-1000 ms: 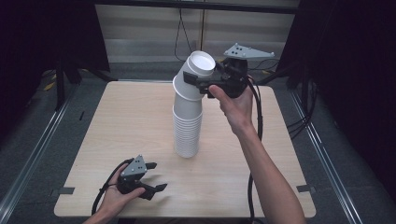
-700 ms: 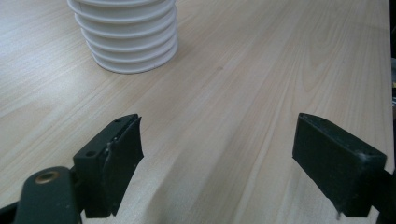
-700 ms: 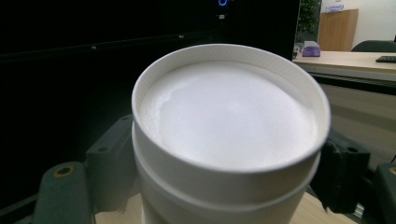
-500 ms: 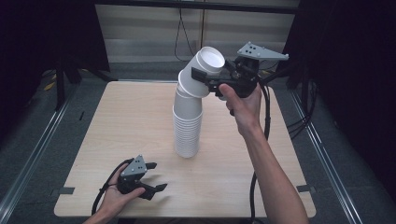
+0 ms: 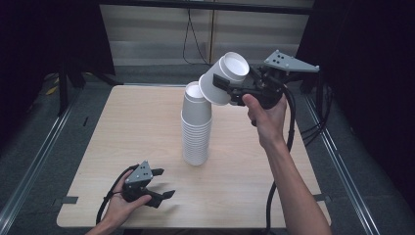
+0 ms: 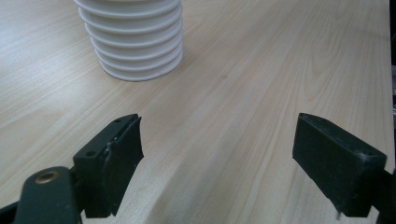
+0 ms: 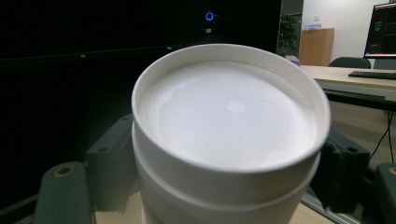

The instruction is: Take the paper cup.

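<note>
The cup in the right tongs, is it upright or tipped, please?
Tipped: the cup leans in the right tongs, base uppermost, beside the stack.

You are working bare-armed, with no sleeves showing. Each black gripper (image 5: pixel 147 188) (image 5: pixel 230 88) is wearing a grey three-cornered plate dotted with small holes and trailing a black cable; brass-coloured screws are showing beside the blocky jaws.

Right gripper (image 5: pixel 222 85) raised, jaws clamped — left gripper (image 5: pixel 161 183) low, jaws apart.
</note>
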`<state>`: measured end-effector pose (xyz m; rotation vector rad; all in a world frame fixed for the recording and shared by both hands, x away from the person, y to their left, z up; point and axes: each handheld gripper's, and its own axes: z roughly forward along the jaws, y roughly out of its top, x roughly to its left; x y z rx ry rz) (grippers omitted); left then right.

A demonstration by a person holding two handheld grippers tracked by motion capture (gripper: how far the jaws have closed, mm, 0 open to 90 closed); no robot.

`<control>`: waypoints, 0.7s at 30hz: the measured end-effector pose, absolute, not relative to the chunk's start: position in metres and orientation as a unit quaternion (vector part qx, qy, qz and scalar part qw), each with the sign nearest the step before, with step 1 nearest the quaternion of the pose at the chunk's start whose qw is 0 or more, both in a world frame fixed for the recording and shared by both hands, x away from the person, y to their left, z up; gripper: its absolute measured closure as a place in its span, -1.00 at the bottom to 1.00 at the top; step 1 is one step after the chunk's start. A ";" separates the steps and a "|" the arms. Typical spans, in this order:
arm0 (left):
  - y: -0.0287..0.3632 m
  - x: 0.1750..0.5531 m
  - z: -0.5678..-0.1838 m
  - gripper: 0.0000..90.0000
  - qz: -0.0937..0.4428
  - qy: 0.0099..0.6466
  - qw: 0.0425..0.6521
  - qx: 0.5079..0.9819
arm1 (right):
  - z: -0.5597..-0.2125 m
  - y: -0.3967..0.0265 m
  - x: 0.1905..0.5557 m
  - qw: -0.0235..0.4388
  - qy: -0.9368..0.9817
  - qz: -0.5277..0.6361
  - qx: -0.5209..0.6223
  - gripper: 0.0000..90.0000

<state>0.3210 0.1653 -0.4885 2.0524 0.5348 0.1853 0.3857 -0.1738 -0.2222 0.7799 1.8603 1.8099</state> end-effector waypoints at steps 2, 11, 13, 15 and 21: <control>0.166 0.322 -0.488 -0.65 0.077 0.223 0.486 0.841 | -0.222 -0.179 0.383 0.214 0.666 0.657 0.280 -0.53; 0.164 0.326 -0.487 -0.65 0.085 0.246 0.494 0.830 | -0.231 -0.201 0.370 0.227 0.670 0.648 0.281 -0.53; 0.162 0.327 -0.487 -0.65 0.083 0.245 0.490 0.833 | -0.235 -0.204 0.370 0.226 0.673 0.644 0.287 -0.53; 0.160 0.328 -0.486 -0.65 0.082 0.242 0.489 0.834 | -0.239 -0.207 0.370 0.226 0.676 0.639 0.290 -0.53; 0.158 0.328 -0.483 -0.65 0.080 0.245 0.497 0.829 | -0.260 -0.212 0.367 0.222 0.679 0.633 0.298 -0.53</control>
